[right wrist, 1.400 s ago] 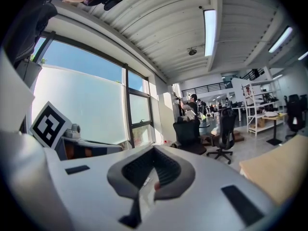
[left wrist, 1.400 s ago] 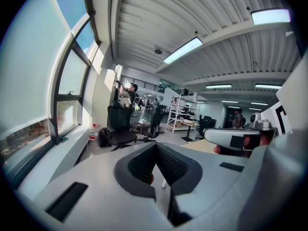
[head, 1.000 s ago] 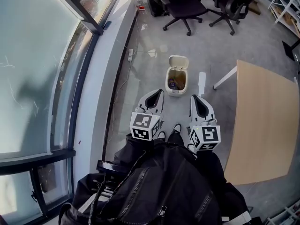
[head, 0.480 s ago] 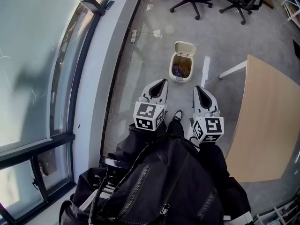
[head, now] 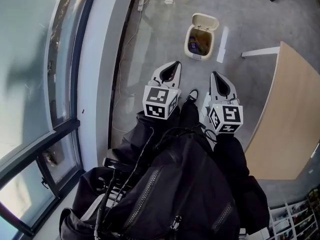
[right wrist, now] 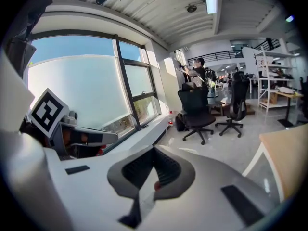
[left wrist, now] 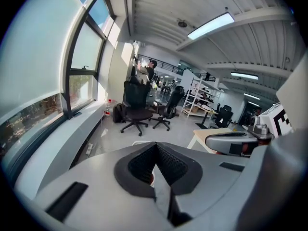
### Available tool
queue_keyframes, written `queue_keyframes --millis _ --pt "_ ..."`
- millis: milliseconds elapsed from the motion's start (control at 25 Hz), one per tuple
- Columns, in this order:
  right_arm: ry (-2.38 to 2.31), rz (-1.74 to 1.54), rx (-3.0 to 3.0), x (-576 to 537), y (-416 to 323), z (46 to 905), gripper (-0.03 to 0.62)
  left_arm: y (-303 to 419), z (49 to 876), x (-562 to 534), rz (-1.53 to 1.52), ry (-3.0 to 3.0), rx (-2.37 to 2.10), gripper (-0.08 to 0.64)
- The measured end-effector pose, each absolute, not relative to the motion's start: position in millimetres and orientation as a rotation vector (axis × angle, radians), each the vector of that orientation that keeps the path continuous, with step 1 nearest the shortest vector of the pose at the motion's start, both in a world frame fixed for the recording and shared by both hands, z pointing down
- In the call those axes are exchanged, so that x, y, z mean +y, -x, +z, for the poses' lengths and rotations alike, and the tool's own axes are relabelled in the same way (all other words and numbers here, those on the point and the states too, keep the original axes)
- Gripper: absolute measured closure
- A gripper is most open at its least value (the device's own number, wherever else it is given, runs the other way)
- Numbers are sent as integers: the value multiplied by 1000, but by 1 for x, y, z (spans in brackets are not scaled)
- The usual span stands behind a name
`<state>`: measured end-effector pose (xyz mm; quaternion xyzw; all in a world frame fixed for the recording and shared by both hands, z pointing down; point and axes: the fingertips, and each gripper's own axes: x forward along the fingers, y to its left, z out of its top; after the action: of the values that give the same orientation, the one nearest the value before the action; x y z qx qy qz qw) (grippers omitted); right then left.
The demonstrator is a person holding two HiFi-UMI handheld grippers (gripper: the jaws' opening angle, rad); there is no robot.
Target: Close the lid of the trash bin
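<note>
A small white trash bin (head: pixel 191 40) stands on the grey floor ahead of me. Its lid (head: pixel 206 20) is swung up at the far side, and coloured rubbish shows inside. My left gripper (head: pixel 175 64) and right gripper (head: pixel 215 74) hang side by side above my legs, pointing toward the bin and well short of it. Both are shut with nothing between the pads. In the left gripper view the left gripper (left wrist: pixel 155 146) has its ribbed pads meeting at the tip. The right gripper (right wrist: pixel 154 150) looks the same in its own view.
A wooden desk (head: pixel 289 115) with a white leg fills the right. A window sill (head: pixel 100 59) and glass wall run along the left, with a power strip (head: pixel 141 3) and cable on the floor. A black backpack (head: pixel 175 194) is on my front. Office chairs (left wrist: pixel 135 108) stand farther off.
Both grippers have sunk lower, still shut and side by side. The head view has tipped further down, so the bin now sits nearer the top of the picture.
</note>
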<state>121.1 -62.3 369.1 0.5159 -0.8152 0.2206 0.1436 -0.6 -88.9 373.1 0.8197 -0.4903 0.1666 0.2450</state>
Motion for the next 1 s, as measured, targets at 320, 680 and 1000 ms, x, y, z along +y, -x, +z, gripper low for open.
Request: queue_keyframes --millis 320,680,1000 --pt "-1411 735 -2263 -74 -119 434 588 7 434 -91 562 -2157 -1260 560" --pt "-1339 783 -2203 -109 -114 508 588 24 511 -97 645 -2044 -1230 560" --pt "-1282 754 -2171 -157 -116 570 588 42 557 -91 668 -1965 -1229 560"
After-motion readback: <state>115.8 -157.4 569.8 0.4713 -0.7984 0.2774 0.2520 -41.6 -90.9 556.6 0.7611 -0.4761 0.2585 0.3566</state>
